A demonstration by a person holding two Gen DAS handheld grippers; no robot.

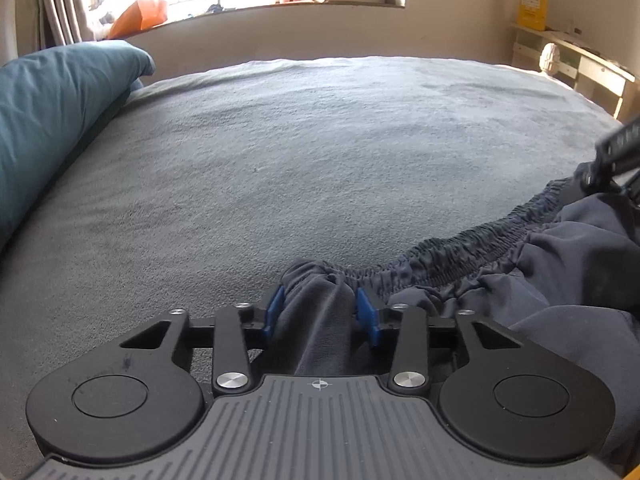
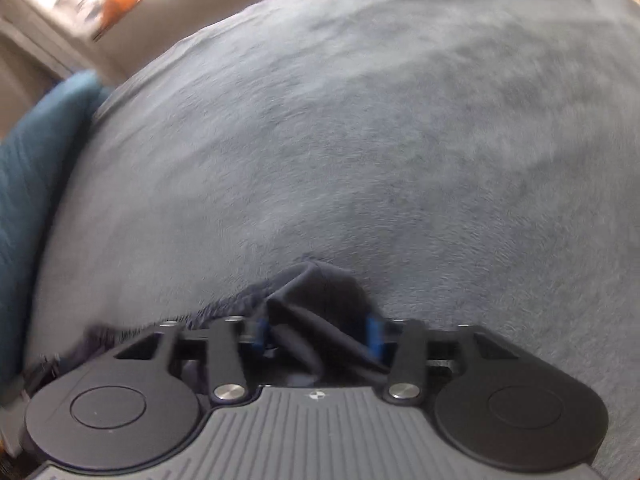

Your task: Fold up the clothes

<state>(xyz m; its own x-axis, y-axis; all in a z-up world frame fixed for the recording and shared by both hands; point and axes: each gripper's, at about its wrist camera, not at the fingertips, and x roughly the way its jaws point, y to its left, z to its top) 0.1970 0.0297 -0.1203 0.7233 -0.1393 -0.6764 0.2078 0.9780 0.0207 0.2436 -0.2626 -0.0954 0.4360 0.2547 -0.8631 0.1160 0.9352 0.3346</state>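
Note:
A dark navy garment [image 1: 560, 272] with an elastic gathered waistband [image 1: 460, 252] lies on the near right of the grey bed. My left gripper [image 1: 320, 304] is shut on the bunched left end of that waistband, and cloth fills the gap between its blue pads [image 1: 366, 312]. The black frame of the other gripper [image 1: 618, 148] shows at the waistband's far right end. In the blurred right wrist view, my right gripper [image 2: 316, 328] is shut on a folded bunch of the same dark cloth [image 2: 320, 292], with more waistband trailing off to the left.
The grey fleece bed cover [image 1: 300, 152] stretches ahead in both views. A teal pillow [image 1: 52, 112] lies along the left edge. Behind stand a cluttered window sill [image 1: 280, 4] and, at the far right, a pale wooden shelf [image 1: 580, 64].

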